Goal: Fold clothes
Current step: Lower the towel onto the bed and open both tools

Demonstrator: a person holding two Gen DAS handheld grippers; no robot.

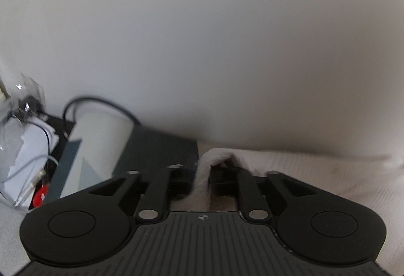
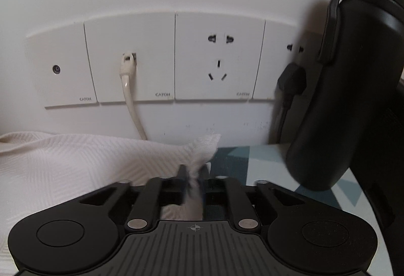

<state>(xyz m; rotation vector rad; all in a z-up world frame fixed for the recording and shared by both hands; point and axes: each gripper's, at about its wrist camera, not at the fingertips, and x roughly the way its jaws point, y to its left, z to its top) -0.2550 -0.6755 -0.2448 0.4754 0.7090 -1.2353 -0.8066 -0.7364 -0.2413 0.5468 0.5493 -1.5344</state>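
White waffle-weave cloth [image 2: 75,159] lies on our patterned table [image 2: 255,157] by the wall. Our left gripper [image 1: 202,175] and right gripper [image 2: 193,175] each pinch a cloth corner. Risk: swinging right could topple the black bottle [image 2: 353,74] nearby.

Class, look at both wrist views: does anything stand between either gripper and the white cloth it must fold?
Nothing does. The left gripper is already shut on a fold of the white cloth, and the right gripper is shut on its corner. The black bottle stands off to the right, apart from the cloth.
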